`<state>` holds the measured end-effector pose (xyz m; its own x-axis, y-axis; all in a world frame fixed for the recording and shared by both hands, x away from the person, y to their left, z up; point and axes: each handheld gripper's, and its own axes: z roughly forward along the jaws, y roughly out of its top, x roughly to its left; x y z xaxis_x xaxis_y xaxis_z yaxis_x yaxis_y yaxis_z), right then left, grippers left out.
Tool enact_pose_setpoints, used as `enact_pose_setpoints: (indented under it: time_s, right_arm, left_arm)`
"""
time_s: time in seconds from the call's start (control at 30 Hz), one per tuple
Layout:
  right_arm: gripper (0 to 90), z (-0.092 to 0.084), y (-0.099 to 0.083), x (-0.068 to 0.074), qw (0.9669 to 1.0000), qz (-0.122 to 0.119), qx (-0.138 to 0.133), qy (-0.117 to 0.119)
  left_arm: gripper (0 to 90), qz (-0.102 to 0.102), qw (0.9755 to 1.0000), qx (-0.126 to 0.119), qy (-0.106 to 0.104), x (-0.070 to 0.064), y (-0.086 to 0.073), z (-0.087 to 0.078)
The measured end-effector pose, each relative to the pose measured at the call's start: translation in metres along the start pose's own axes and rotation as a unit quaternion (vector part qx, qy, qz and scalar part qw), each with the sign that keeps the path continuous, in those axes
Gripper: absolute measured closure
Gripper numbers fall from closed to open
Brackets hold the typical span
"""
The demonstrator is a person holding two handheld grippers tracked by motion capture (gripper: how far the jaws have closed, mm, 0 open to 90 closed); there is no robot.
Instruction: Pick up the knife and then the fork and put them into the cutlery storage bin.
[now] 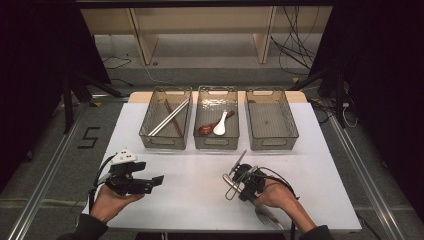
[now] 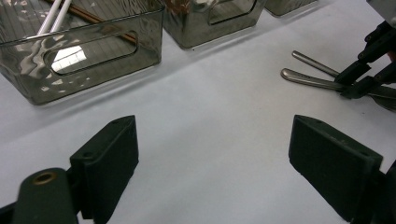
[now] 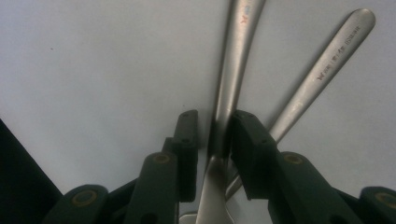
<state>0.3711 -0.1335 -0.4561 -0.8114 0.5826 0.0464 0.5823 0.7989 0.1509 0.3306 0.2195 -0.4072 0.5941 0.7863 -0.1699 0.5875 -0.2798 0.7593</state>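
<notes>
- High view: the table (image 1: 150, 210) carries three smoky plastic bins in a row at 12 o'clock.
  - The left bin (image 1: 145, 135) holds chopsticks (image 1: 169, 118), pale and brown ones crossed.
  - The middle bin (image 1: 216, 145) holds a brown spoon (image 1: 206, 129) and a white spoon (image 1: 220, 125).
  - The right bin (image 1: 272, 145) looks empty.
- Also in the high view, two pieces of steel cutlery (image 1: 231, 186) lie on the bare top at about 5 o'clock from the table's middle. The right gripper (image 1: 239, 176) is over them. The left gripper (image 1: 156, 182) hovers at 8 o'clock, clear of everything.
- Left gripper view: the left gripper (image 2: 212, 154) has its jaws spread wide with only table between them. The left bin's wall (image 2: 93, 70) sits at 11 o'clock, and the right gripper (image 2: 357, 81) straddles the cutlery handles (image 2: 308, 78) at 2 o'clock.
- Right gripper view: the right gripper (image 3: 215, 126) stands narrow around the near handle (image 3: 233, 70). One pad lies against it and a thin dark gap shows at the other, so it is not yet clamped. The second handle (image 3: 327, 65) angles off to 1 o'clock, crossing beneath.
- Handling, as I judge it:
  - The steel is stiff, fairly light, polished and slippery.
  - A thin handle can twist between pads.
  - Grip mid-handle on the flat faces, clear of the crossing piece, so that only one lifts.
</notes>
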Motion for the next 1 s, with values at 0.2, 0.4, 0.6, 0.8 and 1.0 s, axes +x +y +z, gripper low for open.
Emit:
enact_pose_setpoints:
  time_s: [0.2,0.4,0.6,0.8,1.0]
  right_arm:
    - [77.8,-0.0005,0.0000,0.0010,0.9999,-0.008,0.001,-0.012]
    - [80.5,-0.0005,-0.0007,0.0029,0.9994,-0.028,-0.002,-0.019]
    - [80.7,-0.0007,-0.0007,0.0036,0.9992,-0.035,-0.002,-0.019]
    - [80.9,-0.0012,-0.0013,0.0022,0.9991,-0.040,-0.005,-0.014]
    - [81.0,-0.0028,-0.0012,0.0020,0.9990,-0.040,-0.014,-0.011]
  left_arm:
    - [15.3,0.000,1.0000,0.000,0.001,-0.0001,-0.0003,-0.0003]
    - [15.4,-0.001,1.0000,-0.004,0.002,-0.0005,-0.0002,-0.0004]
    - [15.4,0.001,1.0000,-0.003,0.002,0.0000,-0.0001,-0.0010]
    - [15.4,0.002,1.0000,-0.004,0.002,0.0002,0.0000,-0.0013]
    - [15.4,0.002,1.0000,-0.004,0.002,0.0000,0.0000,-0.0014]
